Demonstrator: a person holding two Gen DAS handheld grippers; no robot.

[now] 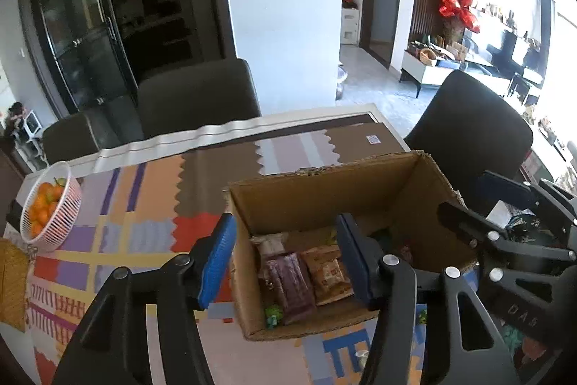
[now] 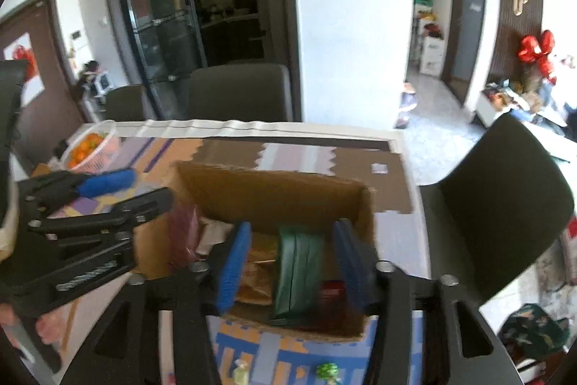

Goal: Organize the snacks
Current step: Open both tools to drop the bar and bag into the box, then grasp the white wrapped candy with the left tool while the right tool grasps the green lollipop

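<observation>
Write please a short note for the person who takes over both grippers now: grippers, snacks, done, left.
Left gripper: open, empty, over the cardboard box.
Right gripper: open, above a dark green packet in the box, not gripping it.
Done: several packets lie in the box, a purple packet among them.
Left: small wrapped snacks on the patterned mat in front of the box.

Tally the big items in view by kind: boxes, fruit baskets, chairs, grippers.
Open brown cardboard box holding snack packets: 1
White slatted plastic basket of oranges: 1
Dark upholstered chairs: 3
Black two-finger grippers with blue pads, left gripper and right gripper: 2
Total: 7
</observation>
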